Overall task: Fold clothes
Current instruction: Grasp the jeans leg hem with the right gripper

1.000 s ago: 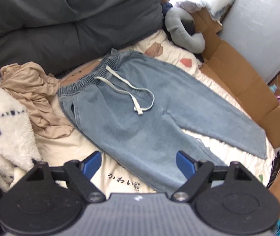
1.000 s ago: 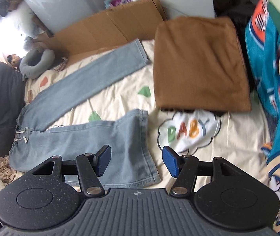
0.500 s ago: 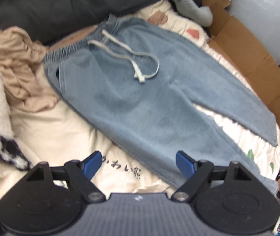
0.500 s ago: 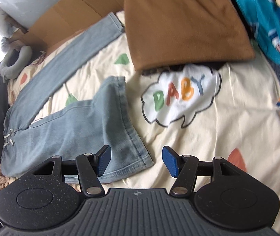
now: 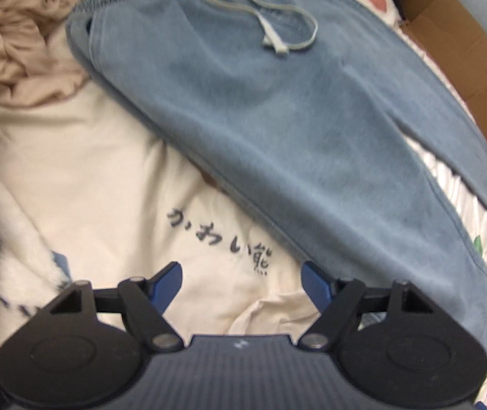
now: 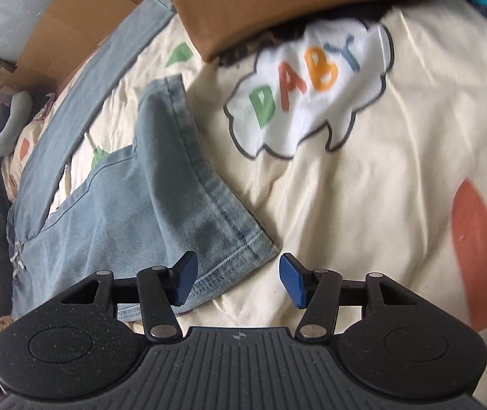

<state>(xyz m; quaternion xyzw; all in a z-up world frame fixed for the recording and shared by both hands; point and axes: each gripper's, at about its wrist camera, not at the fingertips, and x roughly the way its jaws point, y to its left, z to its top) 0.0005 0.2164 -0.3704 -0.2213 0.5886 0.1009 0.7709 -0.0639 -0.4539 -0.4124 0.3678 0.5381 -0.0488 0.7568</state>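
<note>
1. Both tongs stand released, their jaws having just been closing a little.
2. Left gripper (image 5: 241, 282) hovers over the cream sheet (image 5: 82, 171) beside the jeans (image 5: 277, 119), nothing between its pads.
3. Right gripper (image 6: 238, 278) straddles the corner of the near leg hem (image 6: 233, 256), pads not pressing it.
4. Jeans lie flat on the bed, drawstring (image 5: 270, 30) uppermost.
</note>
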